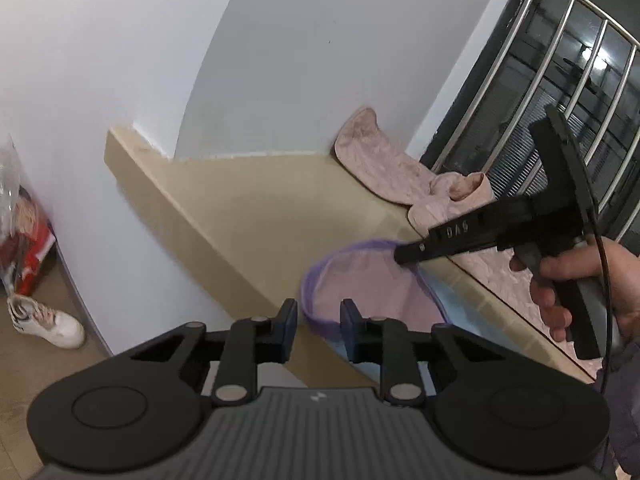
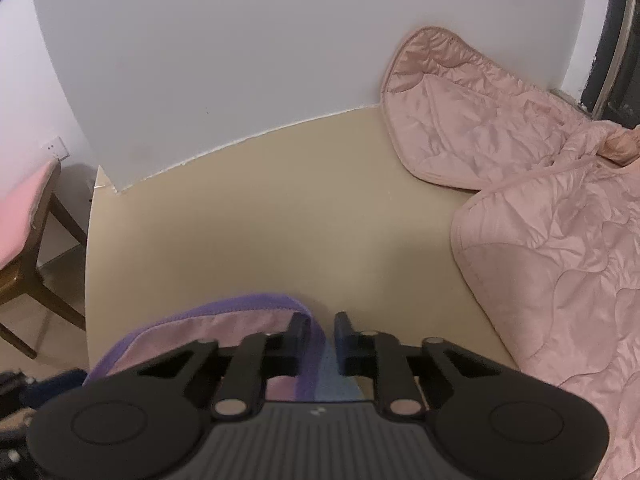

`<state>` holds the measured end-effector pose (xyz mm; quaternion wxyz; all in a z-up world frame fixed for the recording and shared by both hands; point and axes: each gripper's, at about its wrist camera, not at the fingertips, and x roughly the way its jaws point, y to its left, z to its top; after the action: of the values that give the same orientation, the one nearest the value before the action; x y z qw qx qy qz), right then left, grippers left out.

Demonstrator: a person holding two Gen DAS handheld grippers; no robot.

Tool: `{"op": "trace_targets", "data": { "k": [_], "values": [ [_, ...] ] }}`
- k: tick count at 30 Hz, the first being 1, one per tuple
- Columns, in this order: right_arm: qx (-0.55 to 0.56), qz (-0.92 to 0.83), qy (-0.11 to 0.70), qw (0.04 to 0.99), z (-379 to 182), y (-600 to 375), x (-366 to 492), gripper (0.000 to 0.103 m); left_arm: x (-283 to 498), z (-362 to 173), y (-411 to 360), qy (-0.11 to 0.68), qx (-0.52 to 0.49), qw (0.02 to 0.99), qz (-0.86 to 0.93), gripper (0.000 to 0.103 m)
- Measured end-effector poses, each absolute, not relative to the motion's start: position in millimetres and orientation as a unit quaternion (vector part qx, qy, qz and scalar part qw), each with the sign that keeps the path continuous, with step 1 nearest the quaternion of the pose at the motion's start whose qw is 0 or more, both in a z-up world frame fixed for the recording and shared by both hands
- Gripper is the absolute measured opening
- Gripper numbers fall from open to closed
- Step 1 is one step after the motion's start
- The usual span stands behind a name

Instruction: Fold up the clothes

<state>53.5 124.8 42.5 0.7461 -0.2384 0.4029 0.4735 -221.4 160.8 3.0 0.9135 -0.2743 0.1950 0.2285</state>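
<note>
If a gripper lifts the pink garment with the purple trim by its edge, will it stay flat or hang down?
The garment would probably sag: it looks thin and its purple trim curves loosely. It seems light, since it drapes softly over the beige ledge. The right gripper straddles the trim, and lifting by one point may bunch the cloth.

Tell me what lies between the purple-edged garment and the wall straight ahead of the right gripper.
Only bare beige ledge separates the purple-edged garment from the wall in the right wrist view; the pink quilt lies off to the right.
</note>
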Motion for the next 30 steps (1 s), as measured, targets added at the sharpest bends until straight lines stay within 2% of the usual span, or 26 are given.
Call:
{"op": "trace_targets", "data": {
  "k": [6, 8, 9, 10, 17, 20, 22, 27, 29, 30],
  "values": [
    [-0.255, 0.469, 0.379, 0.756, 47.9, 125.9, 45.1, 0.007, -212.3, 3.0, 162.0, 0.203, -0.277, 0.913, 0.221, 0.023],
    [-0.256, 0.468, 0.37, 0.76, 52.5, 124.6, 41.6, 0.007, -211.9, 3.2, 160.7, 0.205, -0.277, 0.914, 0.216, 0.014],
    [-0.257, 0.468, 0.366, 0.763, 54.9, 124.0, 39.9, 0.006, -210.0, 1.9, 160.1, 0.208, -0.277, 0.914, 0.211, 0.004],
    [-0.257, 0.467, 0.362, 0.765, 57.1, 123.4, 38.8, 0.005, -208.7, 1.2, 160.4, 0.209, -0.279, 0.914, 0.206, 0.003],
    [-0.235, 0.425, 0.322, 0.813, 80.9, 104.1, 48.4, 0.003, -183.6, 19.8, 167.7, 0.18, -0.264, 0.932, 0.173, 0.002],
    [-0.201, 0.392, 0.314, 0.841, 93.3, 82.9, 69.5, 0.003, -145.0, 36.6, 171.7, 0.191, -0.25, 0.944, 0.101, 0.002],
    [-0.182, 0.365, 0.314, 0.857, 96.1, 67.5, 84.8, 0.003, -111.1, 49.5, 166.4, 0.202, -0.203, 0.956, 0.068, 0.003],
    [-0.115, 0.278, 0.319, 0.899, 100.4, 11.2, 132.6, 0.003, -28.1, 69.5, 157.5, 0.215, -0.155, 0.963, 0.055, 0.003],
    [-0.087, 0.25, 0.326, 0.908, 99.1, -15.8, 146.5, 0.003, -7.0, 78.7, 147.6, 0.209, -0.14, 0.966, 0.06, 0.008],
    [-0.073, 0.236, 0.33, 0.911, 98.4, -29.3, 153.5, 0.003, 1.4, 83.0, 142.7, 0.205, -0.136, 0.967, 0.061, 0.017]
  ]
}}
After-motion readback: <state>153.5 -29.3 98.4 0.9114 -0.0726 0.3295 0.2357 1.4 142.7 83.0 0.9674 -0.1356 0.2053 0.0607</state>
